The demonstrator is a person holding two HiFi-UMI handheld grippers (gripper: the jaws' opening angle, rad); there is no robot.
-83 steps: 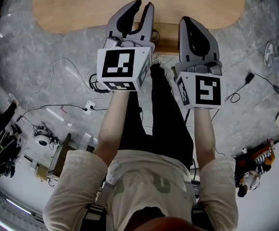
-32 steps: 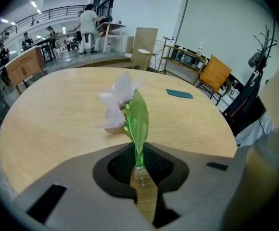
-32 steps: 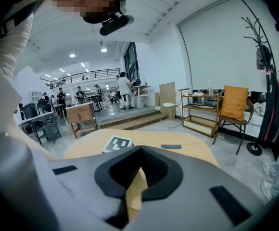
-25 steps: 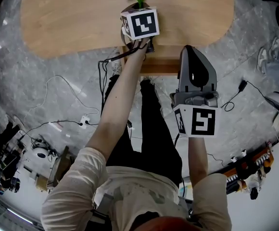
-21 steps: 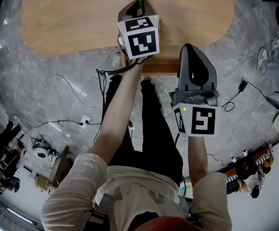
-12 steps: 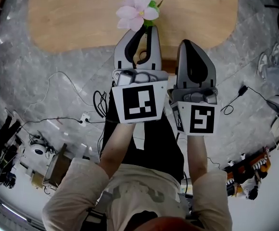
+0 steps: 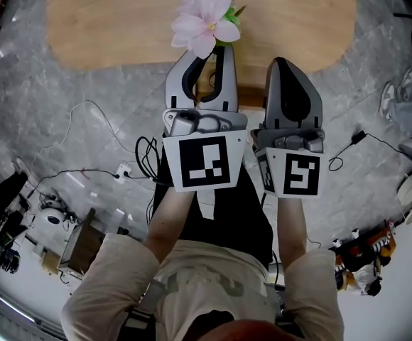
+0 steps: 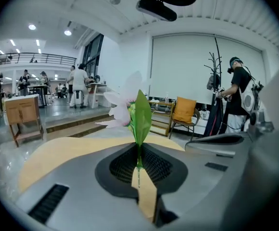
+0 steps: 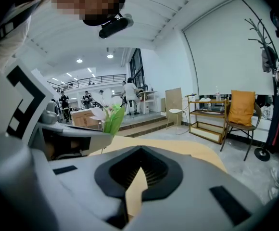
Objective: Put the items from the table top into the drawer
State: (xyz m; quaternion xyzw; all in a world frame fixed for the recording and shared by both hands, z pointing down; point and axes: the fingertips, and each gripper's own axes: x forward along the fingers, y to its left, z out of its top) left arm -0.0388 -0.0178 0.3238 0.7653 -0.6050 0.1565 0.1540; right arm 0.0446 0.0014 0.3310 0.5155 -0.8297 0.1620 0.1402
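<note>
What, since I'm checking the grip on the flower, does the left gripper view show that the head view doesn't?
Only the left gripper view: the thin green stem pinched between the left gripper's shut jaws, a leaf above them, and the room beyond with an orange chair.
Only the head view: the pink bloom from above, the marker cubes, the person's arms, cables on the floor.
Both: the flower, the wooden table, the right gripper beside the left.
</note>
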